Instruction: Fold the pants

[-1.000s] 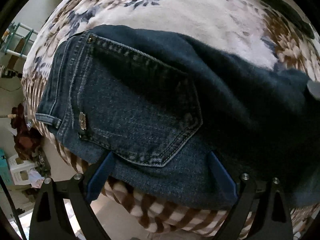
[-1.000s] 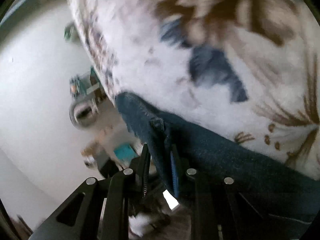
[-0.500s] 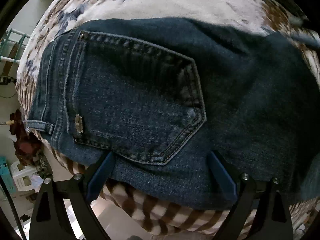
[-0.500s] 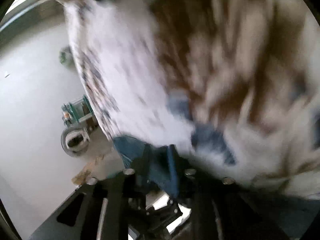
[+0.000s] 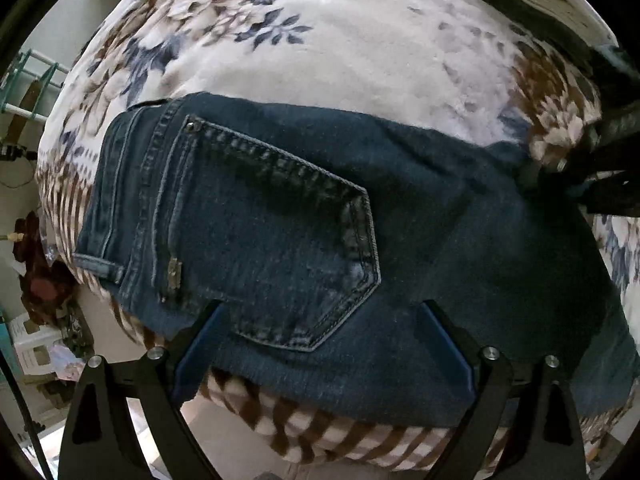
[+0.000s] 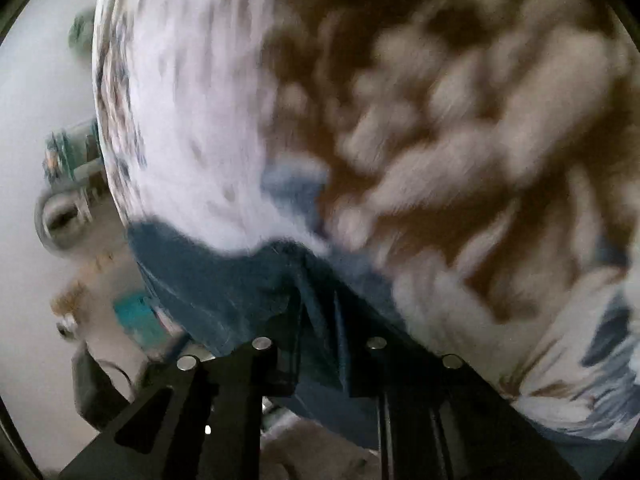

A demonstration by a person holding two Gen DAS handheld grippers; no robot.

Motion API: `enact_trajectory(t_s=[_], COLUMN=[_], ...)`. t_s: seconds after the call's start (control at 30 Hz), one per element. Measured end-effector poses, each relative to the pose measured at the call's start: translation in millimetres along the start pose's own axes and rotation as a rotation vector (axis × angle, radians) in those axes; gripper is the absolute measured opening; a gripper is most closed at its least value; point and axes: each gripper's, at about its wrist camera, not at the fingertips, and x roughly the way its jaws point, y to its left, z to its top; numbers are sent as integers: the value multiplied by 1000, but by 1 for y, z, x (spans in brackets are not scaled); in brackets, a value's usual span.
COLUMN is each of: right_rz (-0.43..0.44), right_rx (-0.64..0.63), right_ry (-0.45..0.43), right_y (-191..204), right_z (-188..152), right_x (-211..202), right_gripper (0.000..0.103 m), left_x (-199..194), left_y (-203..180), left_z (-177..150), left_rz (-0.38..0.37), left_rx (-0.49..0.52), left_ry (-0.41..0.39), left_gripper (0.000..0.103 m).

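the right gripper (image 6: 318, 344) has its jaws pressed together on a gathered ridge of denim, pinching an edge of the jeans (image 6: 224, 280) so that part can be carried as one piece (the wrist view is smeared, so exactly which edge it has is unclear, though it seems to be off toward the leg side). in the other camera the same tool shows as a dark shape at the right edge of the cloth, right gripper body touching the denim there. the left gripper (image 5: 320, 344) points straight down over the seat of the jeans with its blue pads (image 5: 444, 344) spread wide, one on either side of the back pocket (image 5: 276, 248); it looks placed to hold the waist end still while the other side is moved, though whether the pads actually press the cloth cannot be told. the jeans lie flat, seat up, near the edge of a floral blanket (image 5: 360, 52), waistband toward the left of that view, so the soft surface serves as the folding bed. the fold itself looks barely begun.
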Motion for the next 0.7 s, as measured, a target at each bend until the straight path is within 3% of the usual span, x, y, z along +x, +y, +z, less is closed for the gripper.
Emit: enact_trajectory(t_s=[0.07,0.17,0.2,0.23,0.27,0.3,0.33,0.37,0.4,0.43,0.47,0.53,0.57,0.6,0.63,0.7], right_rz=[17,-25,-30,-23,-11,7,19,24,28,23,17,-9,11,35,53,109], right_rx=[33,-32,-51,-62,-56,-40,-26,-9,4,16,22,47,79,109,139,183], right_ry=[-22,11,14,14,7,-3,-3,10,19,42,72,30,0,-47,-100,-125], right_y=[-3,10,14,17,22,24,24,26,21,21,25,30,28,24,19,7], right_z=[4,4,4,5,6,10,16,22,28,27,28,28,27,26,26,30], right_x=[-3,6,6,4,4,5,6,16,21,27,35,35,29,18,8,5], right_gripper=[10,14,26,53,65,72,72,69,41,19,19,16,14,1,0,0], left_x=[6,7,6,4,3,3,3,4,5,6,7,8,8,9,8,9], left_y=[0,-1,-1,-2,-2,-3,-3,-9,-11,-11,-11,-14,-14,-14,-16,-15], left_z=[2,0,0,-1,-1,-3,-2,-3,-2,-1,1,4,5,5,8,6], left_rz=[-1,-3,-2,0,2,4,6,9,11,11,13,18,18,14,15,15], left_rx=[2,8,13,18,25,30,39,43,46,48,51,67,73,77,83,84], left_ry=[9,13,7,1,-3,-5,-2,1,2,-1,-7,-16,-18,-20,-19,-13], left_gripper=[95,95,95,95,95,95,95,95,95,95,95,95,95,95,95,95])
